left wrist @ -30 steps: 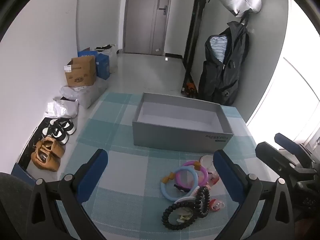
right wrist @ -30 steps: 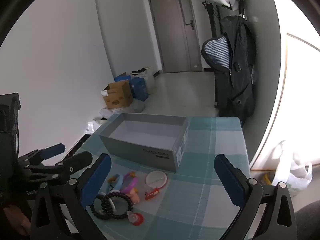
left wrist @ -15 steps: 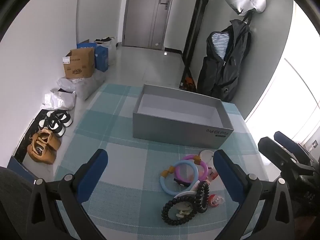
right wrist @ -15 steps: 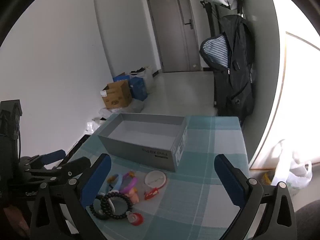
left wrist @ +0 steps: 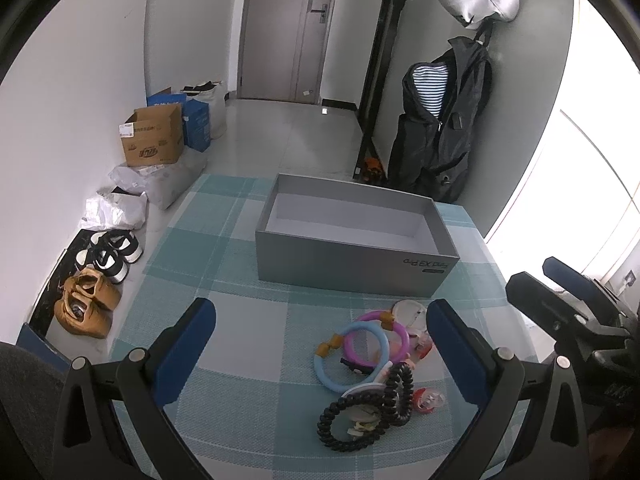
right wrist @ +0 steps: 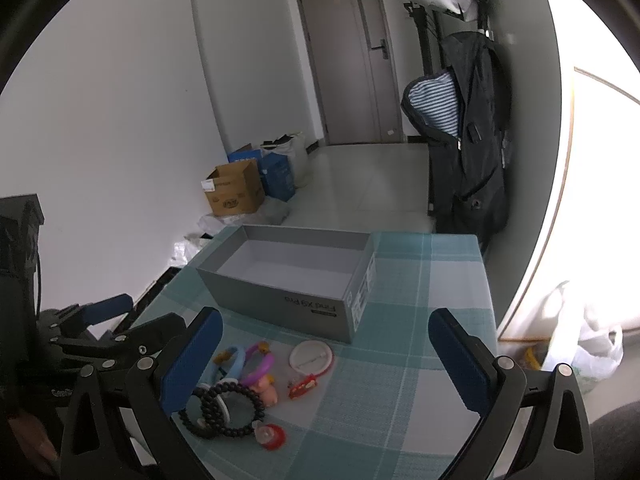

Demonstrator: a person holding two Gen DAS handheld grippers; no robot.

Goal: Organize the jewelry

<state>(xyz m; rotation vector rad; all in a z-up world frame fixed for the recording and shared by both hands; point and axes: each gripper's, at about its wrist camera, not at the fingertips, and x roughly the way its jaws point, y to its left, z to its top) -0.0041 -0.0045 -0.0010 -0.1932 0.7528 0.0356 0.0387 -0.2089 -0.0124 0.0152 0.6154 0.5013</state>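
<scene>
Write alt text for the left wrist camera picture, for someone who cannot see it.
A pile of jewelry, with blue, purple and black beaded bracelets, lies on a checked tablecloth before an empty grey box. The open left tongs frame the view from above; the right tongs show at the right edge.

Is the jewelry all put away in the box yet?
Not yet. Nothing looks done: the gray box is empty inside. Nothing is in hand either: the left tongs and the right tongs are both open and hold nothing. Everything is left: the black bead bracelet, blue ring, purple ring, white round piece and small red bits lie on the checked cloth in front of the box.
</scene>
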